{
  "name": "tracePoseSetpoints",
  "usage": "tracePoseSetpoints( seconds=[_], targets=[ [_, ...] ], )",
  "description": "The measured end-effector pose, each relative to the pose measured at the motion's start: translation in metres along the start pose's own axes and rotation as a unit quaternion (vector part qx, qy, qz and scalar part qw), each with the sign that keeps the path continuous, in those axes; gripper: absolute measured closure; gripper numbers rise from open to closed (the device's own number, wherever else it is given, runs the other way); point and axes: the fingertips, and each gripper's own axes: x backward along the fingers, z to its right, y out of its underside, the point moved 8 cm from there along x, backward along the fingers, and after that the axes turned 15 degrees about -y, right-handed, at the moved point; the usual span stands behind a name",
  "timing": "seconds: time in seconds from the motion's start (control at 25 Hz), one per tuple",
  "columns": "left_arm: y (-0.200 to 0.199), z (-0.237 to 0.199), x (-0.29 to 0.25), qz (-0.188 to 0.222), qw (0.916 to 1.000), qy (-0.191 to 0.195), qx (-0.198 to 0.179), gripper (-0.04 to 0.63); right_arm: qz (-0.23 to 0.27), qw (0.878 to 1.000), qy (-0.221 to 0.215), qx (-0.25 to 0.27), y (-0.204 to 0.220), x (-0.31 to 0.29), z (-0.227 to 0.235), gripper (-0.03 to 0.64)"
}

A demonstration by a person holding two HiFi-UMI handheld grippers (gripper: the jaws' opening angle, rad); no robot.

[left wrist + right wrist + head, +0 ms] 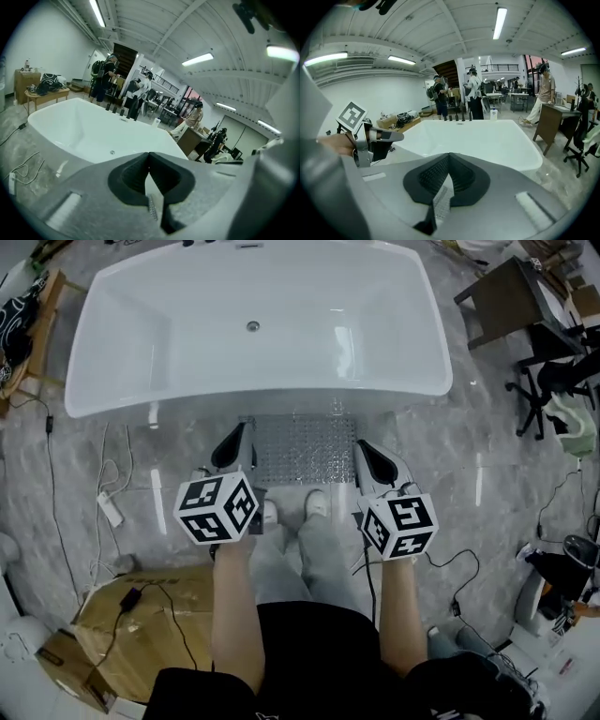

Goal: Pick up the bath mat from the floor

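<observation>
Grey, half-clear bath mat (305,448) lies flat on the floor, between the bathtub (253,399) on the far side and the person's shoes (317,504) on the near side. It is rectangular and covered in small raised studs that catch the light. I judge it to be soft plastic or rubber, so it should flop when lifted by an edge.

Progress: nothing lifted yet. Left gripper (234,442) hangs over the mat's left edge, right gripper (372,457) over its right edge. Both claws are pressed together, their dark ribbed pads (131,176) meeting at the tips with nothing pinched. A pale studded strip shows low in the slit between the pads in each gripper view. It is likely the mat below seen through the gap, not something held.

Left to do: spread the jaws, nip an edge on each side, raise the mat clear.

Surroundings: the tub is white, glossy and smooth, with a rounded rim and a small drain. The floor (487,493) is shiny grey marbled tile. A matte brown cardboard box (141,615) sits near left with a black cable across it.
</observation>
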Motion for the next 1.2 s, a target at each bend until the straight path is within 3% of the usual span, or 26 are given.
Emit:
tracePoseSetpoints(
  seconds=[0.24,0.4,0.68,0.88,1.04,1.2],
  targets=[
    [0.051,-0.002,-0.039,-0.032,0.9993,-0.008,-0.02,0.6,-0.04,0.999,-0.017,-0.02,0.054,-0.027,0.029,0.617],
    [0.093,-0.003,-0.057,-0.037,0.9993,-0.005,0.006,0.597,-0.064,0.997,-0.029,-0.022,0.087,-0.034,0.055,0.614],
    [0.167,-0.02,-0.074,-0.08,0.9963,-0.03,0.001,0.597,-0.114,0.991,-0.06,-0.022,0.155,-0.047,0.086,0.612],
    [0.222,-0.051,-0.091,-0.125,0.9907,-0.054,0.0,0.589,-0.136,0.988,-0.041,-0.052,0.203,-0.063,0.105,0.609],
    [0.249,-0.069,-0.112,-0.142,0.9886,-0.05,0.001,0.586,-0.152,0.987,-0.032,-0.034,0.232,-0.08,0.117,0.585],
    [0.279,-0.085,-0.136,-0.17,0.9837,-0.049,-0.034,0.575,-0.158,0.985,-0.037,-0.052,0.266,-0.1,0.129,0.538]
  ],
)
